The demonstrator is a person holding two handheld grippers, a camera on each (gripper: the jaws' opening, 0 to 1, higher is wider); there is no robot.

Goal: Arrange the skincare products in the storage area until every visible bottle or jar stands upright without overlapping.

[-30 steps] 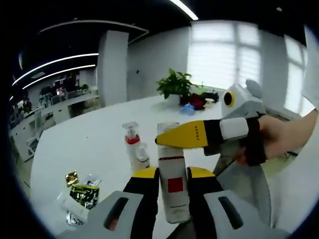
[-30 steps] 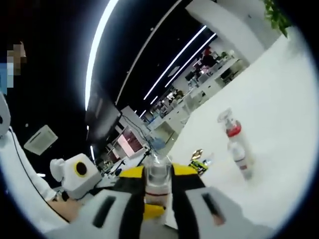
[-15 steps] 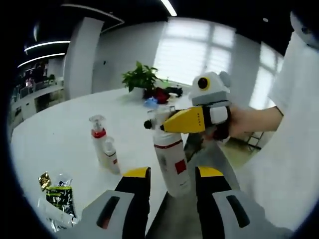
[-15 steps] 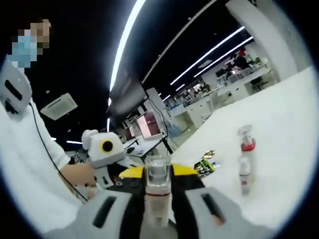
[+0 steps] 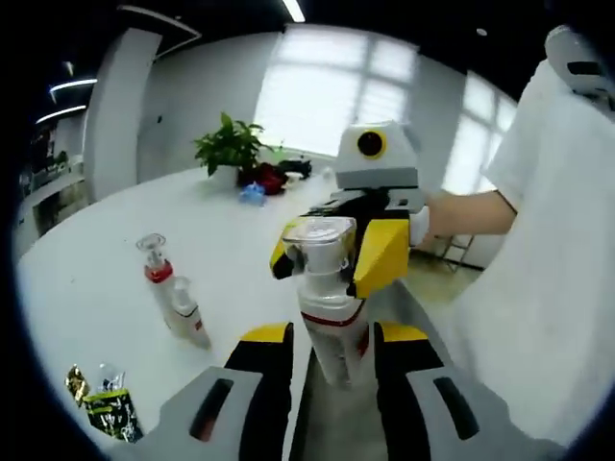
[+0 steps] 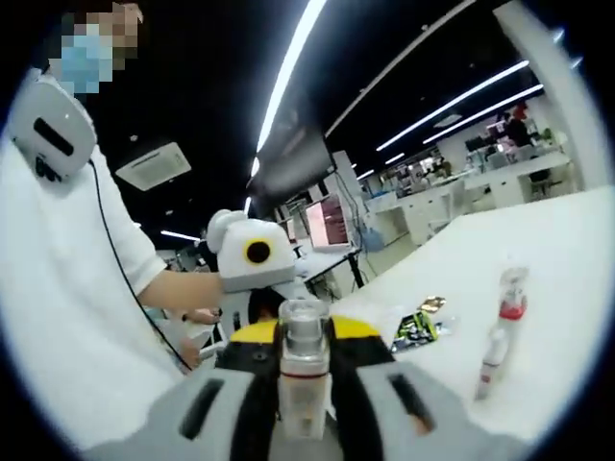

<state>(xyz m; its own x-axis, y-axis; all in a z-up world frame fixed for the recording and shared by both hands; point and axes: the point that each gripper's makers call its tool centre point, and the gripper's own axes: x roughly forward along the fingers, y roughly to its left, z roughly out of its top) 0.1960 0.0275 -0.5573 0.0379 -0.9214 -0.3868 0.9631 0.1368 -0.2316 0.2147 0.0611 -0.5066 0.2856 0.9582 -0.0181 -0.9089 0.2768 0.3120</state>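
Observation:
A white bottle with a red band and a clear cap is upright between the yellow-tipped jaws of my left gripper. Those jaws stand apart from its sides, open. My right gripper comes in from the right and is shut on the bottle's clear cap. In the right gripper view the same cap sits clamped in my right gripper. A pump bottle with a red collar and a small white bottle stand close together on the white table.
Foil sachets lie near the table's left edge. A potted plant and small items stand at the far end. The person in a white shirt is close on the right. The two standing bottles and the sachets lie ahead.
My left gripper's jaws have spread off the bottle they were clamping a second ago. The right gripper has kept its hold on the cap. Both views have swung round.

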